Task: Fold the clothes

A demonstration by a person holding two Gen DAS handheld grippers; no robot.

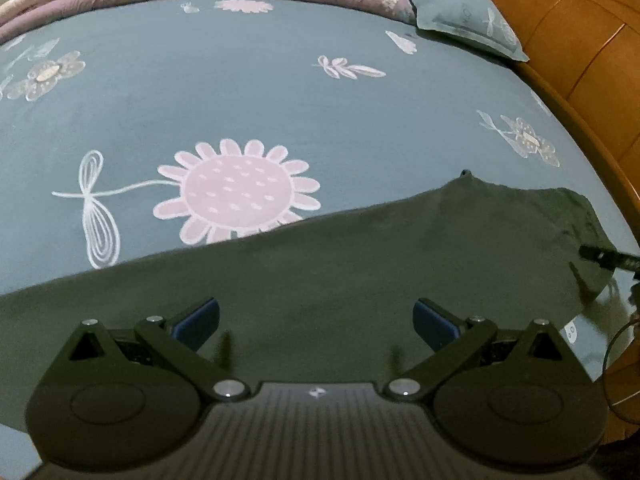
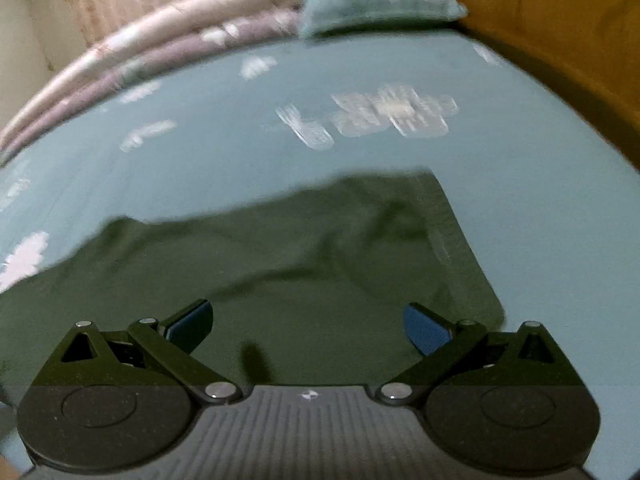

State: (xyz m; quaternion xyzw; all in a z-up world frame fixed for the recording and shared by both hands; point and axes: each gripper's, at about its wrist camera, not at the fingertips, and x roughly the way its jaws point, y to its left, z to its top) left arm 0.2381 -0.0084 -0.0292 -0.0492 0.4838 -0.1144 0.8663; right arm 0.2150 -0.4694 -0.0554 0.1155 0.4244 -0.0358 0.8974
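Blurring the right view, dark garment point(image 2: 280, 264) runs past both frames' edges.

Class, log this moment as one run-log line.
garment: flat on bed | left gripper: open, above it | right gripper: open, above it | fold: not started

Both views are dim, lit softly and evenly from above, with a cool teal cast. The left wrist view is sharp: the pink flower print point(image 1: 236, 192) on the bedsheet point(image 1: 240, 92) has crisp outlines. Narrow dark finger shadows fall on the dark green garment point(image 1: 320, 264) just beyond the left gripper point(image 1: 316, 320). The right wrist view is smeared by motion blur; its white sheet prints point(image 2: 384, 114) streak into stripes. Fisheye distortion bows the bed, and black vignetting fills the corners. No glare.
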